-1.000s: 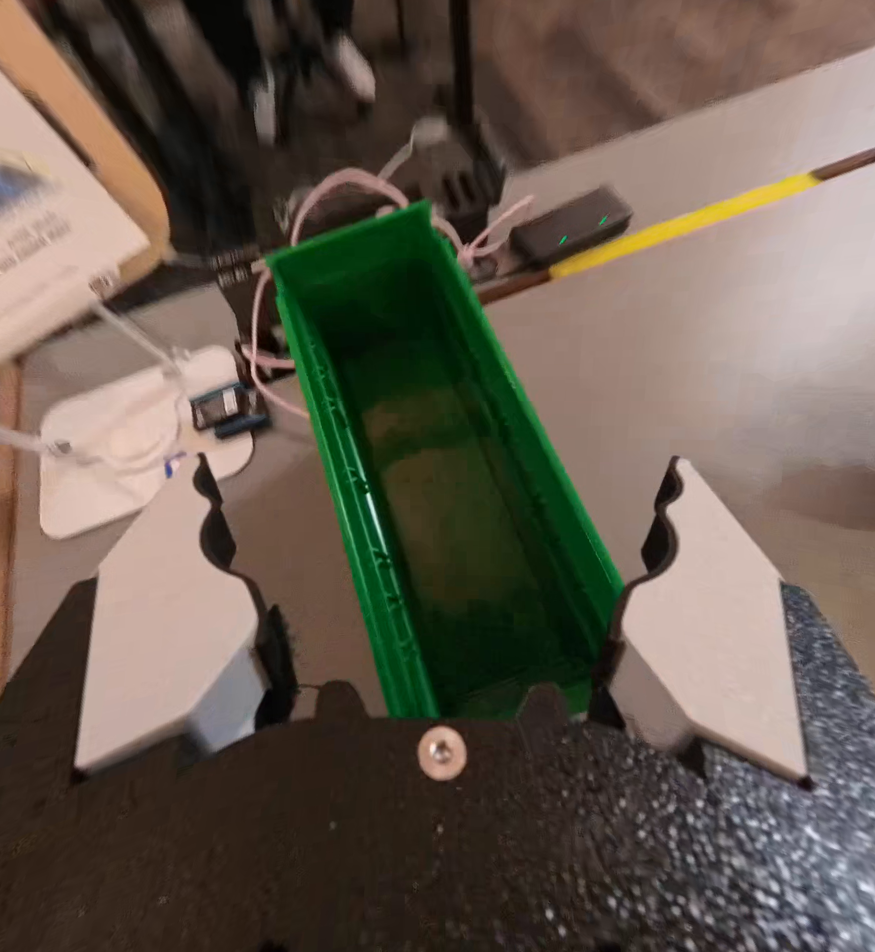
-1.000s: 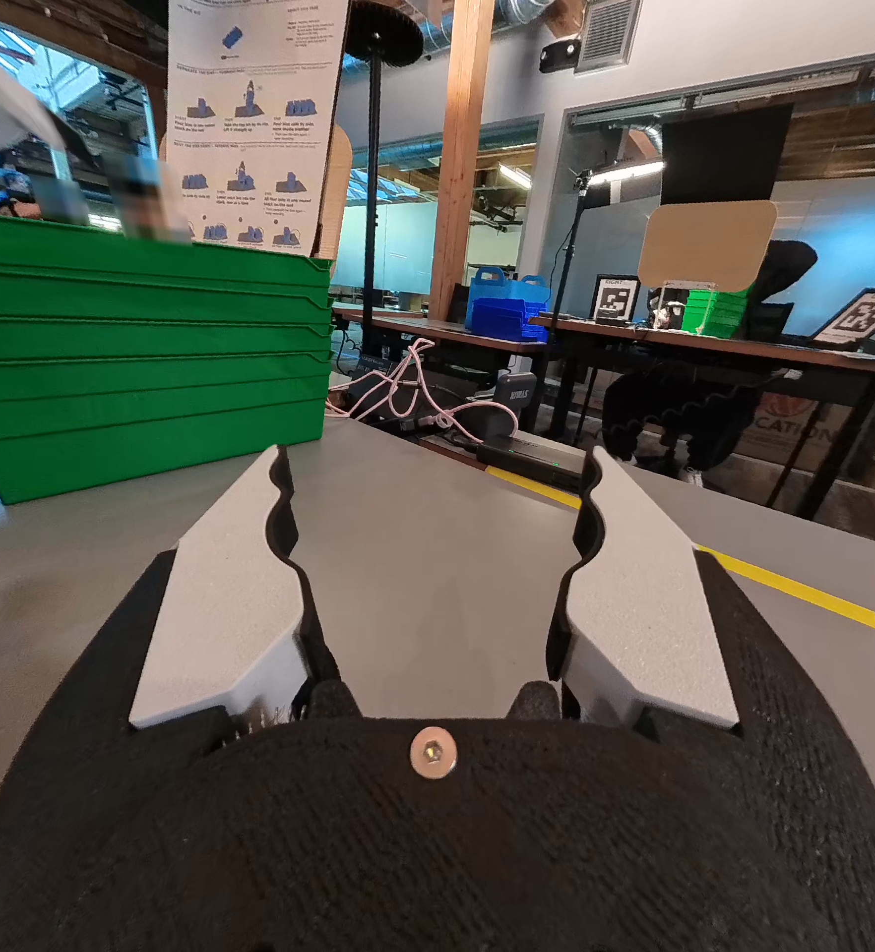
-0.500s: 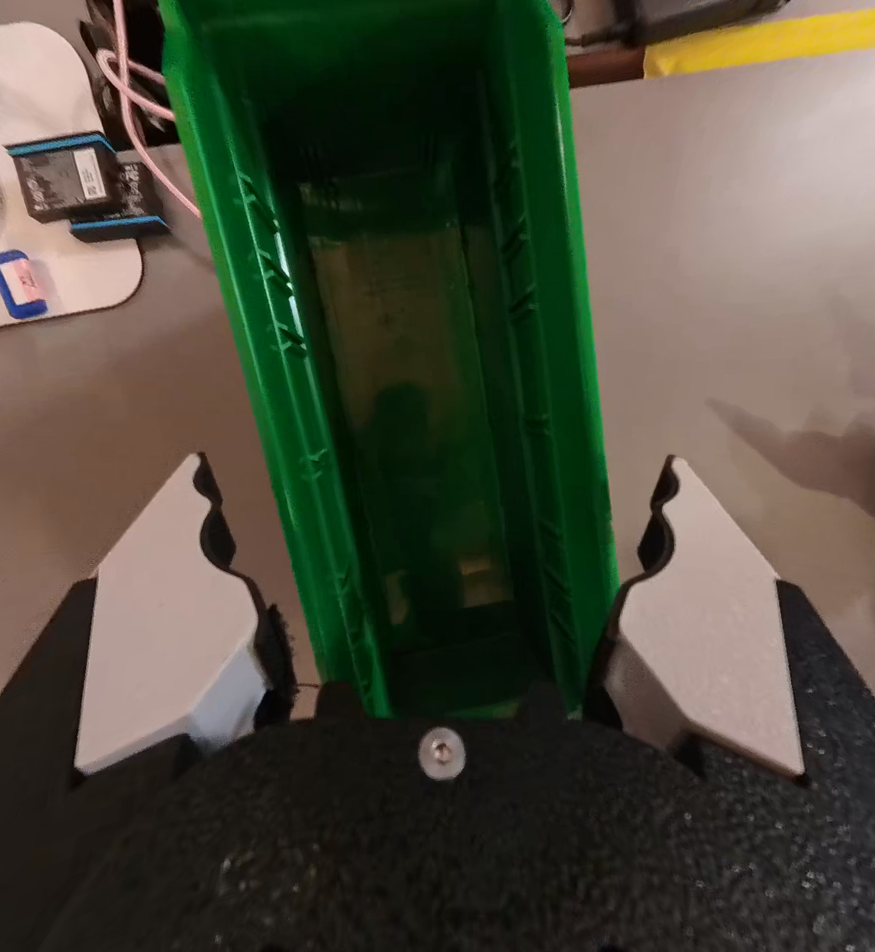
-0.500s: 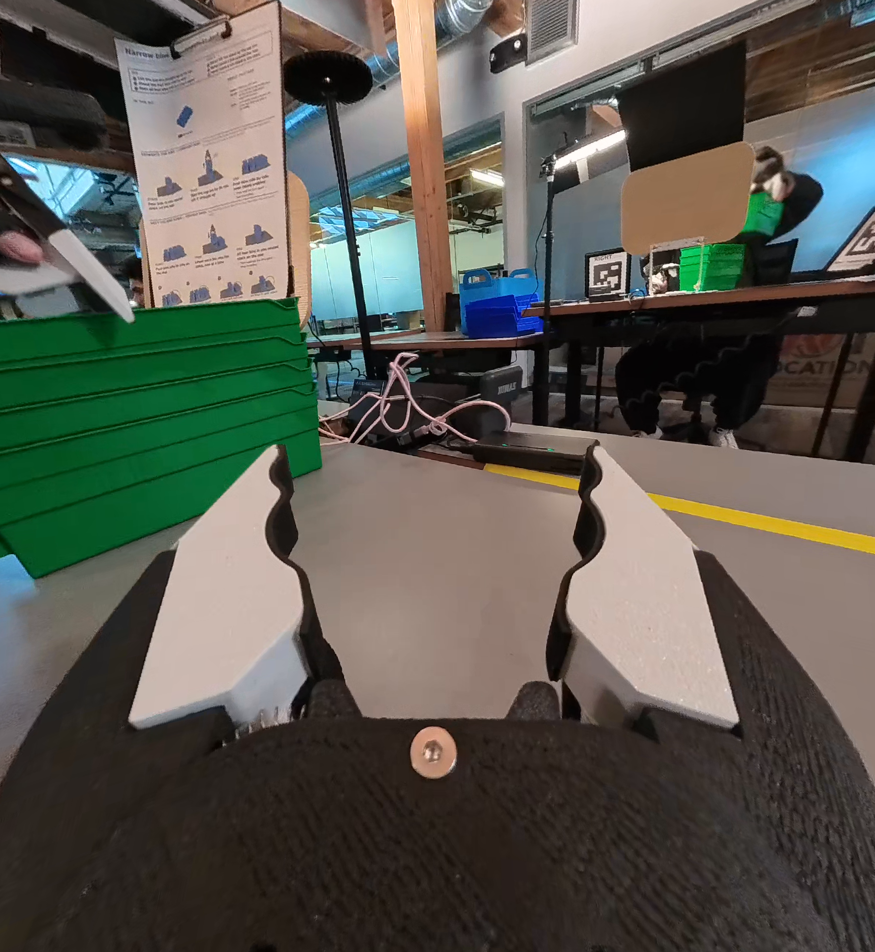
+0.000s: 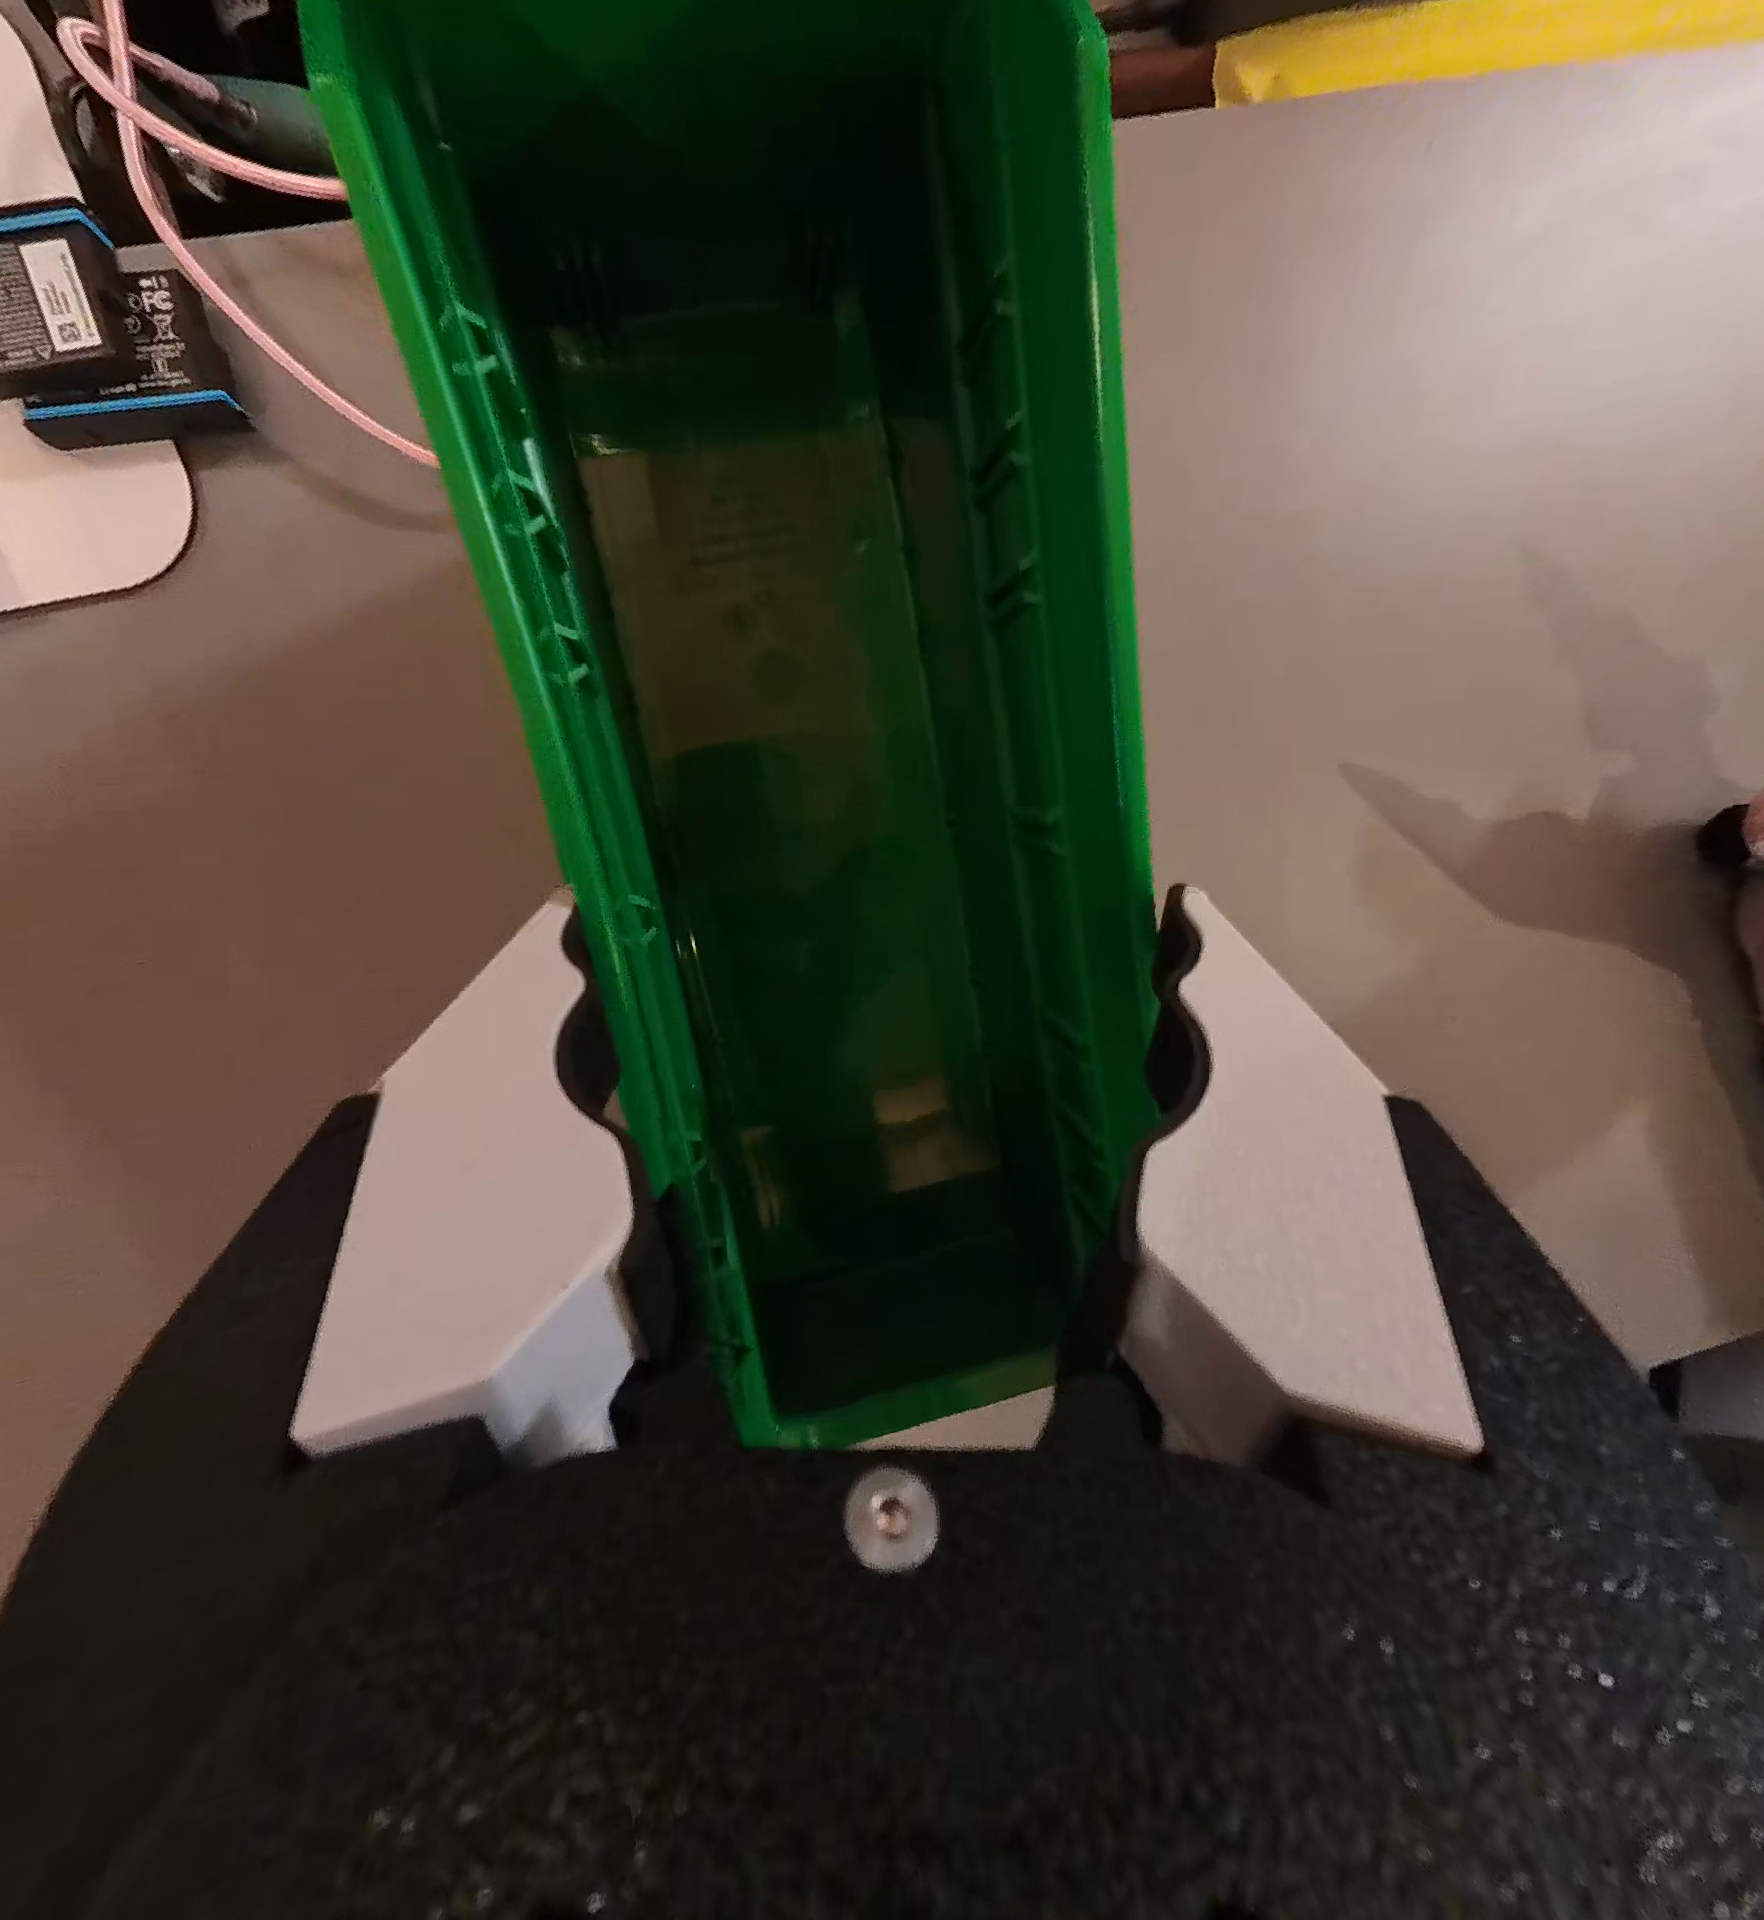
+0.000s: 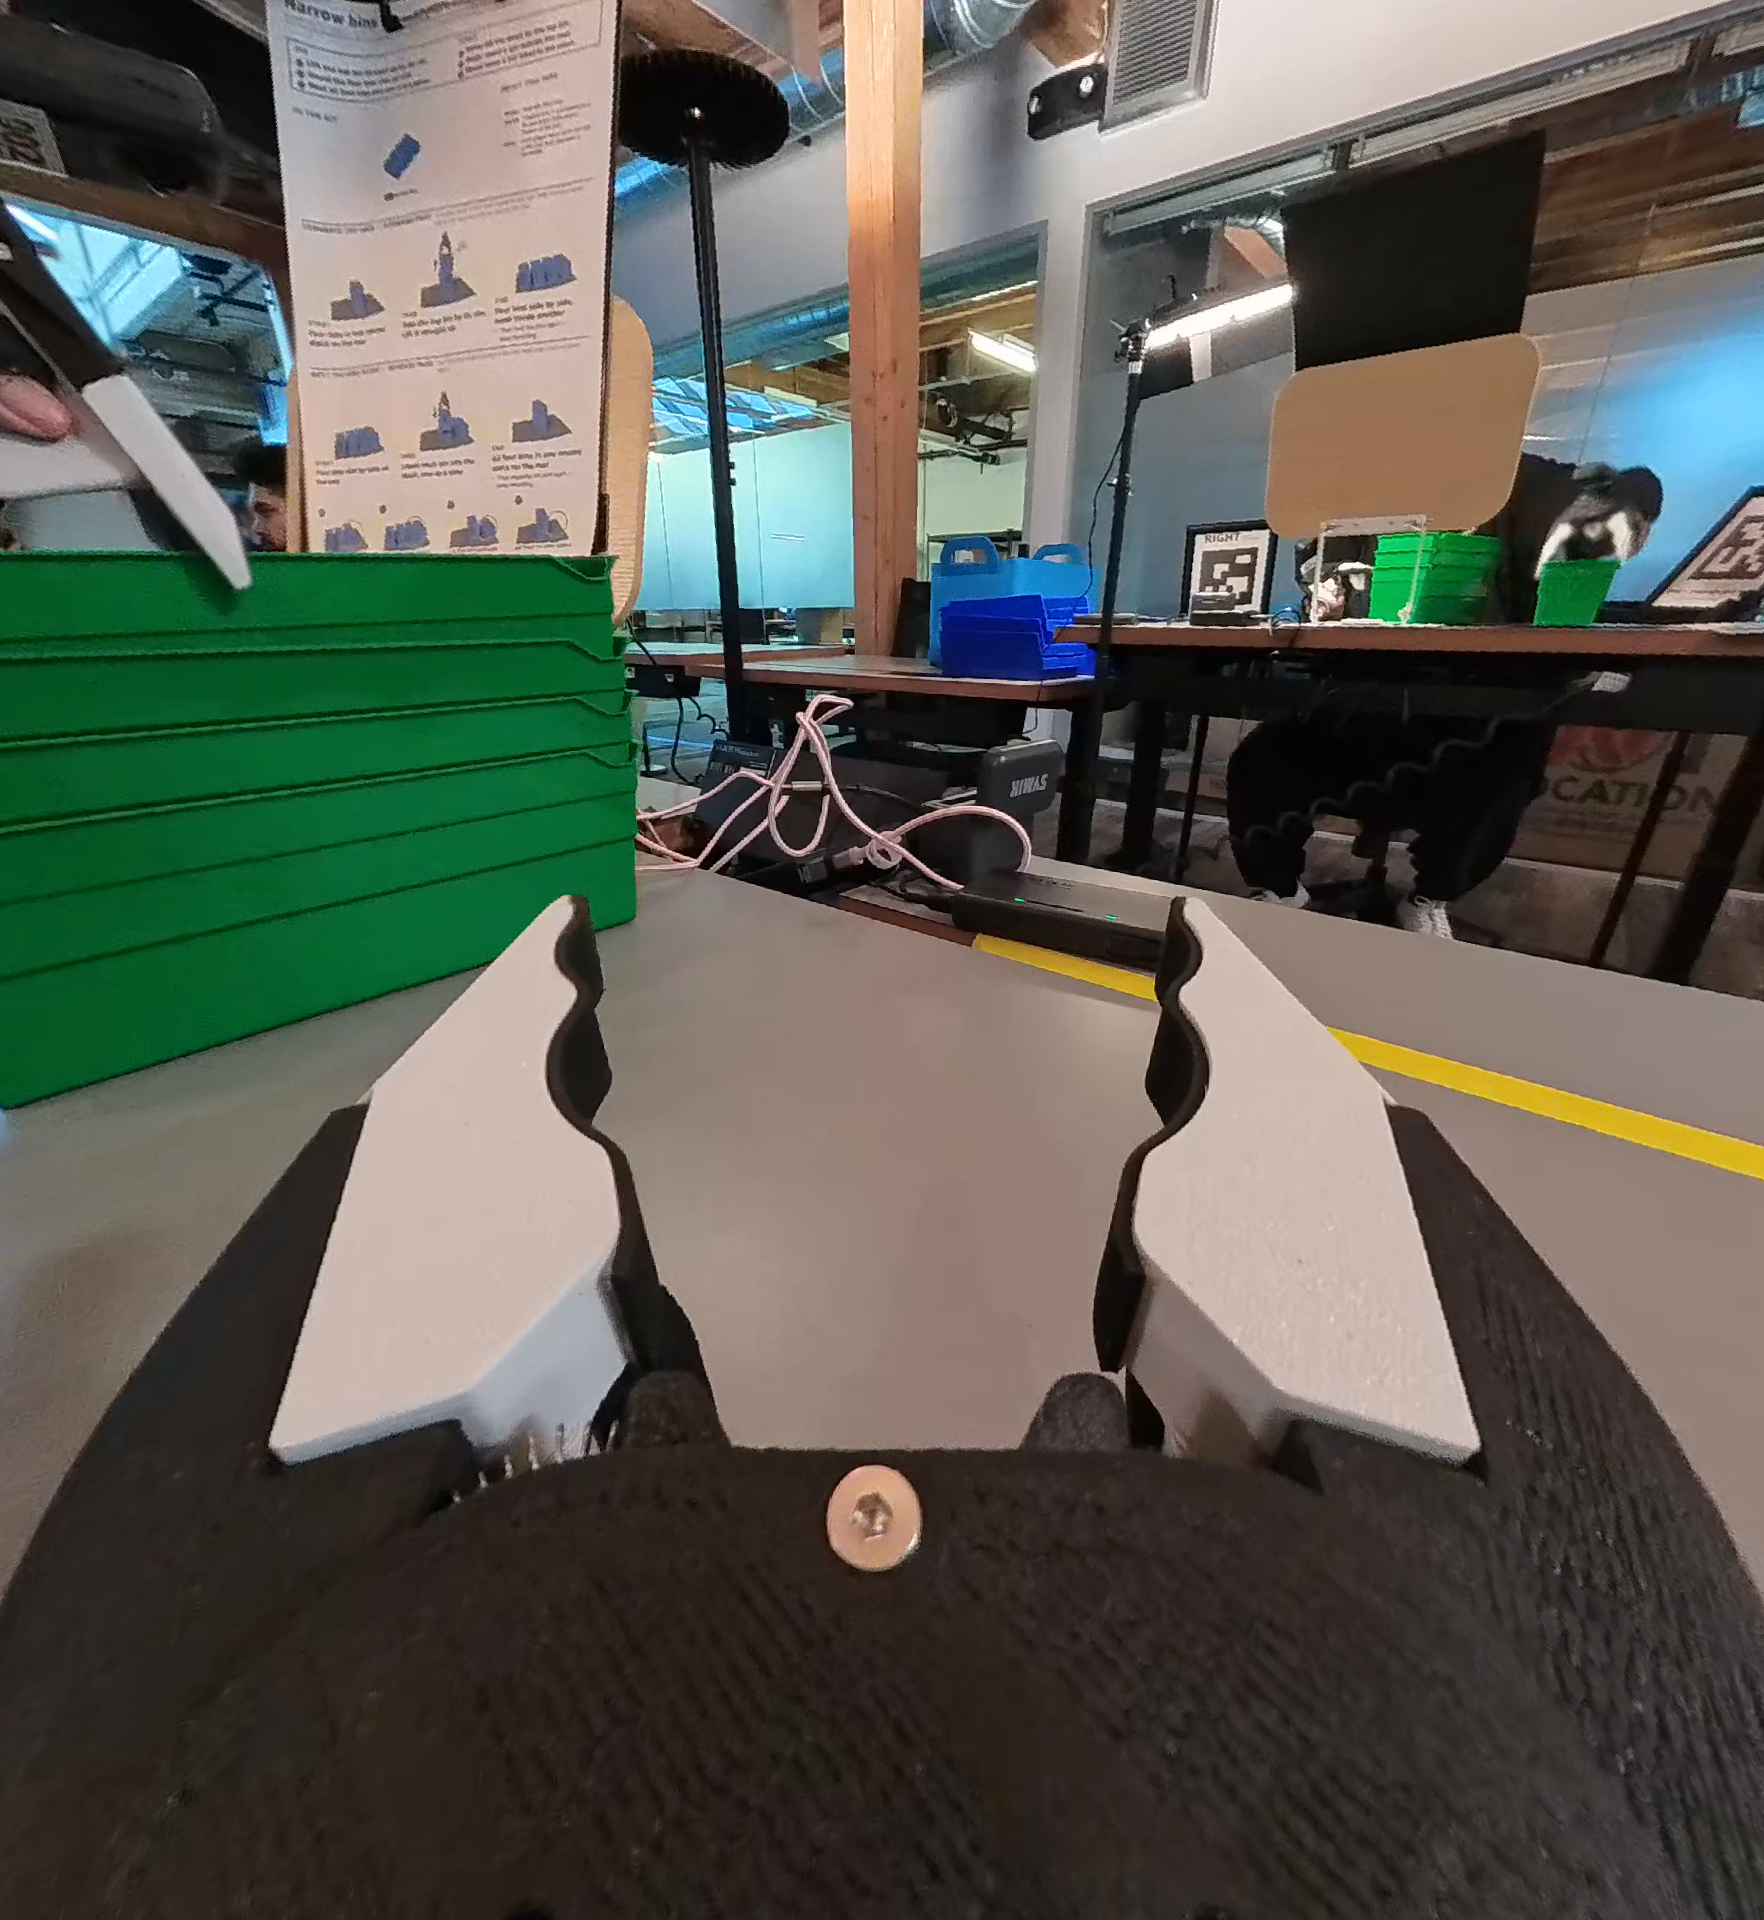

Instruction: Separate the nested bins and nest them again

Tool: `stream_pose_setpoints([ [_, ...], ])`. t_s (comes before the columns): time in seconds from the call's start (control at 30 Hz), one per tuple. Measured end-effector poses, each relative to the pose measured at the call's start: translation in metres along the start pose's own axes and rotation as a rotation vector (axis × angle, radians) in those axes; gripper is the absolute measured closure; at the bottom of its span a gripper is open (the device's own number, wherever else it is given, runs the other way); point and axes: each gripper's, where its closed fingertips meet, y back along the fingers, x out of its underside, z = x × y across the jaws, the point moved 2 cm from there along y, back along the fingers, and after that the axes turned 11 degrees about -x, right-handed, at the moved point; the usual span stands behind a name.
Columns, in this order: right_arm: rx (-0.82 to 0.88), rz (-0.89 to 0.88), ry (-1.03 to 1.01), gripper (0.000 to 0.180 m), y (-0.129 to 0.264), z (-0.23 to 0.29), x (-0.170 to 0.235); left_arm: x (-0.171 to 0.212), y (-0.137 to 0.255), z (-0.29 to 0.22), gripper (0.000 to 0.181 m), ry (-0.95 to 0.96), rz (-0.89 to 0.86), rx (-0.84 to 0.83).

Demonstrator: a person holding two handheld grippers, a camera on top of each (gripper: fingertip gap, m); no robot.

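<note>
Printed writing on instruction sheet (image 6: pixel 442 281), black batteries (image 5: pixel 16 312), square-code placards (image 6: pixel 1229 571).

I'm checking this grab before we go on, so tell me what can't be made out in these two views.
- Left wrist view: the far end of the green bin is cut off by the top edge.
- Left wrist view: the bin stack's outer sides are hidden below the rim, so the count is unclear.
- Right wrist view: the left gripper is cut off at the frame's left edge, hiding its grip on the green stack.
</note>
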Motion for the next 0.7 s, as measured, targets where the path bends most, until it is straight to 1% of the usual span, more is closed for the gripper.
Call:
stream_pose_setpoints([
  [0.07,0.002,-0.001,-0.005,0.073,0.0,-0.001,0.0,0.001,0.002,0.0,0.081,-0.016,-0.004,0.009],
  [0.23,0.002,-0.001,-0.004,0.074,0.0,-0.001,0.0,0.0,0.016,0.003,0.084,-0.031,-0.048,0.008],
  [0.33,0.004,-0.002,-0.009,0.074,0.0,-0.001,0.0,-0.013,0.042,0.005,0.083,-0.011,-0.13,0.018],
  [0.47,0.024,-0.006,-0.013,0.074,0.002,-0.005,0.0,-0.03,0.081,0.003,0.082,-0.031,-0.195,-0.024],
  [0.6,0.123,-0.002,0.085,0.076,0.011,-0.02,-0.007,-0.05,0.116,-0.032,0.083,-0.107,-0.27,-0.025],
  [0.7,0.163,-0.005,0.142,0.076,0.033,-0.029,-0.017,-0.063,0.131,-0.076,0.082,-0.174,-0.329,0.027],
])
